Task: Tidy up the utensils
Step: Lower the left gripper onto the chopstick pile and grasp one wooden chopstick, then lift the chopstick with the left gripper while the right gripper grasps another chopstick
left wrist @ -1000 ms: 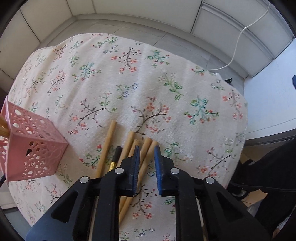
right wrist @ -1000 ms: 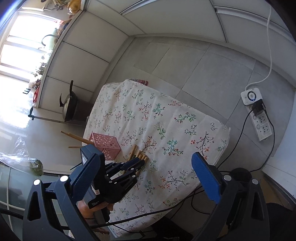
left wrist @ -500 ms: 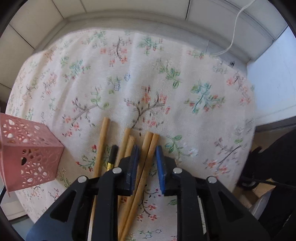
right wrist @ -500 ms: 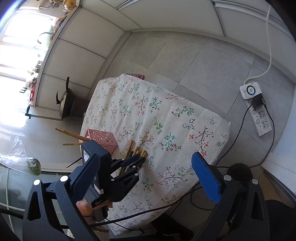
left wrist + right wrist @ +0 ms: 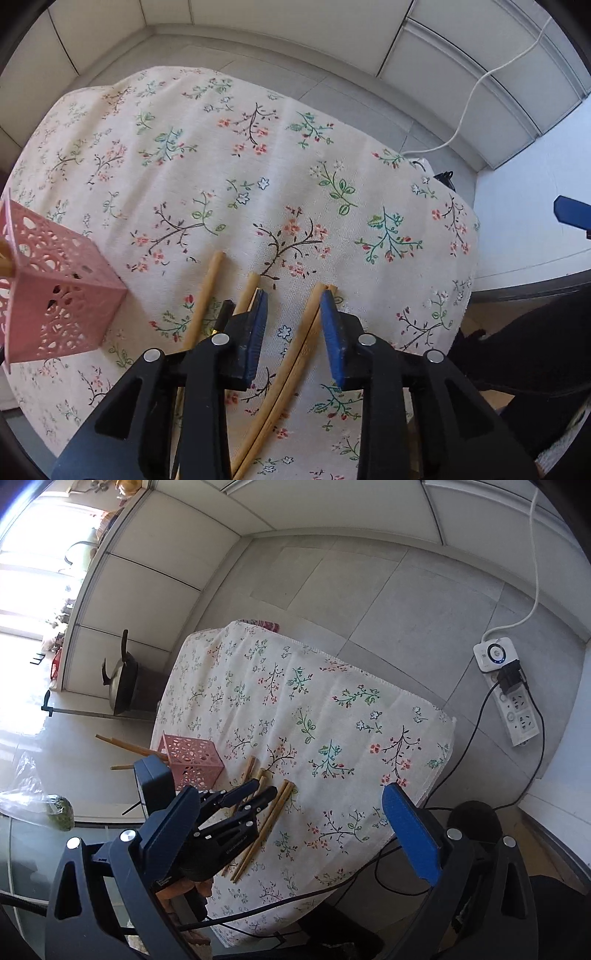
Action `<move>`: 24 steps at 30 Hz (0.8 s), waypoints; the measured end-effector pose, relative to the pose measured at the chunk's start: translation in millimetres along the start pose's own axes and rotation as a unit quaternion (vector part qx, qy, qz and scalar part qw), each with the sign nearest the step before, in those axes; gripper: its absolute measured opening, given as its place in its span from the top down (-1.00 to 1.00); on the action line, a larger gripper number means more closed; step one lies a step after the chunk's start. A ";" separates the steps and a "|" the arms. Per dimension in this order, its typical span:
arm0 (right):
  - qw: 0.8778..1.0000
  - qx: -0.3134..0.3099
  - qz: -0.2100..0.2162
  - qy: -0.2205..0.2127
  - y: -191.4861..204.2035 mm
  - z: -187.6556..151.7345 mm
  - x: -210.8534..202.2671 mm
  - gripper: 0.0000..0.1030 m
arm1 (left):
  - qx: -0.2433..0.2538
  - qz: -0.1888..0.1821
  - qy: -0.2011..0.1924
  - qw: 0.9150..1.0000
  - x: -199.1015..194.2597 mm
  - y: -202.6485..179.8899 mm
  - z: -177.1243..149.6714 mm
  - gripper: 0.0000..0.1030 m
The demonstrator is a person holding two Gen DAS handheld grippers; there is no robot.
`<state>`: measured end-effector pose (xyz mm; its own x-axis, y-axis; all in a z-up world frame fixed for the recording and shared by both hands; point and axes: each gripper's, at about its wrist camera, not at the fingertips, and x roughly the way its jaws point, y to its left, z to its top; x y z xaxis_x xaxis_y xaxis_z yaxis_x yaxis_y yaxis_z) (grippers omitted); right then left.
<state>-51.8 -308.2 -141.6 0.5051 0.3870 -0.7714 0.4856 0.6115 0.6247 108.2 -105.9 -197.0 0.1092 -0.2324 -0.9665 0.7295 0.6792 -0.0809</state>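
1. Comparing this with half a second ago, your left tool [image 5: 293, 325] has spread its pads from a narrow slot to a wide gap and holds nothing; the pair of wooden chopsticks [image 5: 295, 354] it was straddling lies flat on the floral cloth between the pads, close to the right one.
2. The other utensils sit just left of that pad gap: two more wooden sticks [image 5: 203, 299] and a dark-tipped piece [image 5: 223, 314], partly hidden under the tool's left finger.
3. The pink holder [image 5: 55, 295] stands at the left of the tabletop [image 5: 258, 166], near the loose sticks but not touching them. From the right wrist view it already has sticks poking out of it [image 5: 125, 747].
4. Your right tool [image 5: 295, 830] hangs well back from the tabletop, pads fully apart, gripping nothing.
5. What the widening means: no grasp was completed, so that pair is not yet picked up. I judge you are re-setting for a cleaner bite.
6. Centre the pair in the gap before closing; round sticks may roll or splay.
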 end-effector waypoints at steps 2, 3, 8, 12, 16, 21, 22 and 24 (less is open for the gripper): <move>1.000 0.000 0.001 0.001 0.1 0.2 0.1 -0.87 | 0.011 0.011 0.005 1.000 -0.4 -1.7 -0.4 0.45; 1.000 0.000 0.000 0.001 0.1 0.2 0.2 -0.87 | 0.014 0.013 0.009 1.000 -0.2 -1.9 -0.7 0.45; 1.000 0.002 0.001 0.005 -0.3 0.0 1.3 -0.87 | 0.031 0.026 0.027 0.999 16.6 -4.4 -10.1 0.48; 1.000 0.001 0.001 0.007 0.4 -0.4 2.3 -0.87 | 0.036 0.039 0.030 0.998 18.3 -1.8 -15.2 0.48; 1.000 0.004 0.002 0.010 -0.9 0.0 3.5 -0.87 | 0.053 0.047 0.041 0.997 24.9 -8.2 -17.7 0.48; 1.000 0.011 -0.003 0.014 -4.8 -0.5 6.6 -0.87 | 0.046 0.050 0.044 0.997 35.1 -19.3 -11.7 0.49; 1.000 0.015 -0.005 0.013 -6.5 0.0 7.0 -0.87 | 0.045 0.048 0.044 0.997 37.0 -20.9 -10.8 0.56; 1.000 0.022 -0.010 0.010 -9.7 1.9 7.9 -0.87 | 0.043 0.043 0.047 0.997 41.3 -26.3 -3.2 0.63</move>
<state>-51.2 -312.4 -153.5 0.4809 0.3891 -0.7857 0.5270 0.5879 0.6137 91.3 -131.2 -235.6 0.1126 -0.1073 -0.9878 0.7759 0.6305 0.0199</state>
